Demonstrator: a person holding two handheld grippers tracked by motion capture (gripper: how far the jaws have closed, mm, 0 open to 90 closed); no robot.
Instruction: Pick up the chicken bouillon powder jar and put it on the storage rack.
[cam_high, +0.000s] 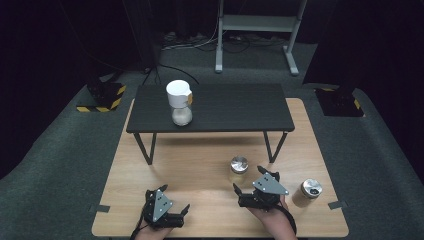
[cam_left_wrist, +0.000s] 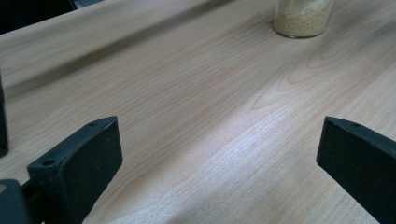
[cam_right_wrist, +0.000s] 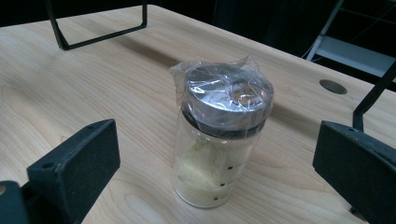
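Shaker jar (cam_right_wrist: 219, 140) with the plastic-wrapped metal cap stands upright on the wooden bench (cam_high: 200, 175), at about 11 o'clock from the right tongs (cam_high: 248, 186) and near them, its long axis vertical and the cap facing straight up. In the right gripper view it sits between the two black jaws but farther out, untouched; those tongs are spread wide and grip nothing. The left tongs (cam_high: 172, 197) are likewise spread and hold nothing, resting low over bare wood. The jar is clear, probably glass, about a third full of pale yellow granules, so I judge it light but rigid, and breakable if knocked over. The loose film over the cap looks slippery and would crinkle under pressure, so the better hold is on the straight clear wall below the cap, squeezing across the body. A second jar (cam_high: 309, 192) with a dark open cap stands at 3 o'clock from the right tongs.
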